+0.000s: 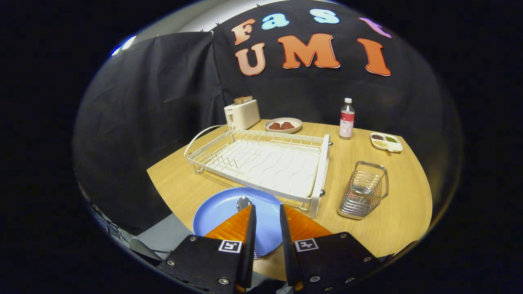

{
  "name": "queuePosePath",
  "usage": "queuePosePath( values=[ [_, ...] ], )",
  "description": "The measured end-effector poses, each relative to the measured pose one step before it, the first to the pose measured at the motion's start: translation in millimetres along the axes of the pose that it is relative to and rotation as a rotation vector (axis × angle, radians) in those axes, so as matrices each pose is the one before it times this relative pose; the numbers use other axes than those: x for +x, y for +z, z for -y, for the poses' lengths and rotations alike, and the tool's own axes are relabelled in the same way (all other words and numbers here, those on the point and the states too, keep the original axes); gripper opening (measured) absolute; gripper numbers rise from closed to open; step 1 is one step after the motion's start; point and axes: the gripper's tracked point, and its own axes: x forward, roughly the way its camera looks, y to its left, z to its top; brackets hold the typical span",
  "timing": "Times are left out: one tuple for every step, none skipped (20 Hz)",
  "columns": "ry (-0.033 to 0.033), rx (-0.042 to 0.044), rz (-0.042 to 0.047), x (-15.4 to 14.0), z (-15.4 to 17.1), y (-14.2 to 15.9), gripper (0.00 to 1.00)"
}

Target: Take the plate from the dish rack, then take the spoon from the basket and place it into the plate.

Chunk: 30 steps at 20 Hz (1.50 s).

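Blue plate (pixel 222 216) lies flat on the wooden tabletop (pixel 392 212), near its front edge, just in front of the white wire dish rack (pixel 261 161); rack stands empty of dishes, its near rail close beside the plate's far rim; tool (pixel 265 214) sits over the plate, its two orange fingers (pixel 233 224) held a narrow gap apart, blue of the plate showing between them; nothing seen pinched between the fingers, so tool reads as slightly spread and empty; small dark grey rounded thing (pixel 244 202) lies on the plate just ahead of the left fingertip; too small to tell what it is, and cannot tell whether the finger touches it; wire basket (pixel 363 195) stands upright on the tabletop to the right of the rack, apart from it and well clear of the plate; through its bars something pale shows low inside, too unclear to name; spoon cannot be made out with certainty; beyond the rack, at the far side of the tabletop, a cream toaster (pixel 242 113) with bread in its slots; beside it a shallow bowl (pixel 283 125) holding dark reddish pieces; right of that a clear bottle (pixel 347 118) with a white cap and red label, upright; further right a small divided tray (pixel 386 141) with dark, green and pale contents.
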Motion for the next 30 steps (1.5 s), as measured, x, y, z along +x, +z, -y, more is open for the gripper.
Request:
queuePosePath(
  values=[
    [-0.0177,0.00941,0.03826,-6.88,5.45,19.63,0.39],
    [-0.01959,0.00542,0.04213,-3.97,6.77,19.7,0.43],
    [-0.02049,0.00315,0.04024,-5.45,6.74,20.41,0.57],
    [-0.02052,0.00242,0.03244,-4.87,6.21,17.39,0.6],
    [-0.01735,-0.00149,0.03324,-2.57,5.19,17.72,0.66],
    [-0.01978,-0.00695,0.03509,-4.27,5.25,19.32,0.69],
    [-0.01703,-0.00991,0.03396,-3.72,4.5,18.94,0.76],
    [-0.02204,-0.01312,0.03708,-3.14,5.89,19.89,0.8],
    [-0.01772,-0.01153,0.03883,-2.07,3.88,19.85,0.87],
    [-0.01868,-0.01238,0.03186,-2.38,3.65,17.09,0.9],
    [-0.0143,-0.00393,0.02499,-1.37,3.3,13.87,0.94],
    [-0.01145,0.0001,0.02304,0.38,1.62,12.88,0.94],
    [-0.01542,0.00096,0.02448,-0.27,2.74,12.53,0.96],
    [-0.01513,-0.00049,0.02416,-0.05,3.21,12.19,0.97],
    [-0.01144,-0.00575,0.02089,0.46,1.52,11.11,0.97],
    [-0.01438,-0.0118,0.02202,0.4,3.3,10.43,0.97],
    [-0.01885,-0.01461,0.02037,0.15,2.69,10.84,0.97],
    [-0.01835,-0.01064,0.01847,-0.09,2.63,9.65,0.97],
    [-0.01571,-0.00895,0.01644,0.98,1.61,8.28,0.97],
    [-0.01204,-0.00567,0.01167,-0.72,1.91,7.4,0.97],
    [-0.0096,-0.0059,0.0086,1.7,0.28,6.17,0.97],
    [-0.00611,-0.00074,0.00929,2.59,0.48,5.23,0.97],
    [-0.0037,0.00026,0.0036,1.49,-0.02,3.95,0.97],
    [-0.00064,0.00827,0.00498,0.78,0.31,4.11,0.97],
    [-0.0009,0.00616,0.00937,0.56,-0.52,4.1,0.97],
    [-0.00331,0.00559,0.00787,0.98,1.78,3.23,0.97],
    [-0.00652,-0.00002,0.00089,0.22,1.8,0.39,0.97],
    [-0.01335,-0.00343,-0.00121,2.07,3.79,-1.6,0.97],
    [-0.01001,-0.00229,-0.00093,2.27,3.4,-0.65,0.97],
    [-0.00753,0.00674,-0.00348,0.52,1.76,1.04,0.96]
  ],
)
